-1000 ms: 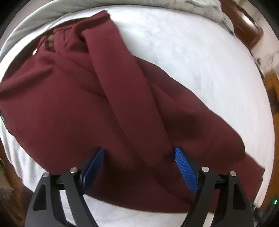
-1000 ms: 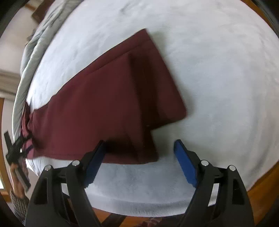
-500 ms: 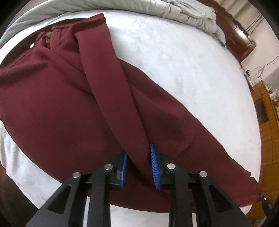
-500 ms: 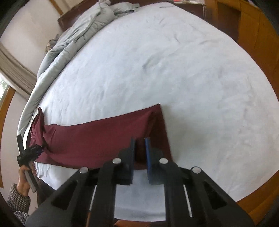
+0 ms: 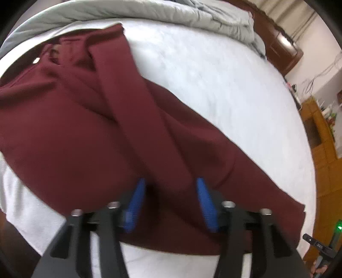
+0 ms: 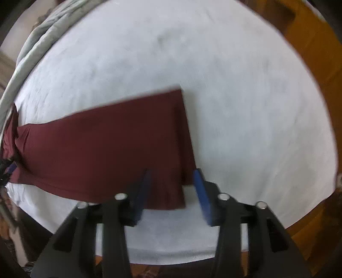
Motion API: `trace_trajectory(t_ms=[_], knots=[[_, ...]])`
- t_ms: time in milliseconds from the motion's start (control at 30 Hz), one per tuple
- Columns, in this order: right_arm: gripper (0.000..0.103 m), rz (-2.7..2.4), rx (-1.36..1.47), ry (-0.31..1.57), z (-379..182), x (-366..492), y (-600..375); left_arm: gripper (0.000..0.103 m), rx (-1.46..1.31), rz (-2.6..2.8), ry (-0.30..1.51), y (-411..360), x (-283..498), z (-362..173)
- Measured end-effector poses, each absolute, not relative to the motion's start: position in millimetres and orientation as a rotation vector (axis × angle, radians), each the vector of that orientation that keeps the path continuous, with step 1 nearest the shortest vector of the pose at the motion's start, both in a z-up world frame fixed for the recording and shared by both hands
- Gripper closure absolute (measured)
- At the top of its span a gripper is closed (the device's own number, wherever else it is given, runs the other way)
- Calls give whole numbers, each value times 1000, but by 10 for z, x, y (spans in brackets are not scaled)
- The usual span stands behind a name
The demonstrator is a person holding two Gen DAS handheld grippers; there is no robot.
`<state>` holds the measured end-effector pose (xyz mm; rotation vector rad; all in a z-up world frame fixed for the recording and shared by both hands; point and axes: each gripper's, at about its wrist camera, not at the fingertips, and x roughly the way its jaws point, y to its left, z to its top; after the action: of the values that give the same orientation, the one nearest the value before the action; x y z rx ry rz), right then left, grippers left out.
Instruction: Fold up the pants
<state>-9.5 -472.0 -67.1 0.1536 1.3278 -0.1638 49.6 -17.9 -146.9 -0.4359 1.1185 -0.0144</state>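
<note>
Soft, limp pants (image 5: 89,136) sprawl on the bed (image 6: 235,85) under both half-open, just-reopened hand-held grippers, left (image 5: 170,205) and right (image 6: 174,194), best pinched at hem corners.

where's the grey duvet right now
In the left wrist view the grey duvet is bunched along the far edge of the white bed, beyond the maroon pants.

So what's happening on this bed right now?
A person with a gripper in each hand is folding maroon pants spread on a white bed. The left gripper sits over a fabric ridge near the waist end, and the right gripper over the leg hem. Both jaws have just been opening, pads apart, cloth between them but not pinched.
</note>
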Motion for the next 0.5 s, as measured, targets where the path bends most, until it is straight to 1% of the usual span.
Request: trace_trajectory(t_ms=[100,133,167,200,333,433,500], knots=[[57,-40,117,1284,-468,140,-4217,43,-409,-5,1092,189,454,-1361],[55,56,144,1263,-422,270,-3951,43,-397,10,1087,289,441,-1358],[49,150,174,1256,-410,391,-3703,43,-383,35,1081,448,410,-1335],[48,243,196,1253,-416,515,-3441,43,-376,59,1077,615,395,-1317],[48,579,198,1281,-580,1161,-2069,42,-350,115,1106,1151,366,-1341],[49,709,143,1326,-766,1488,-1264,42,-356,149,1114,1525,426,-1383],[49,765,141,1358,-866,1548,-950,42,-360,167,1112,1663,452,-1450]])
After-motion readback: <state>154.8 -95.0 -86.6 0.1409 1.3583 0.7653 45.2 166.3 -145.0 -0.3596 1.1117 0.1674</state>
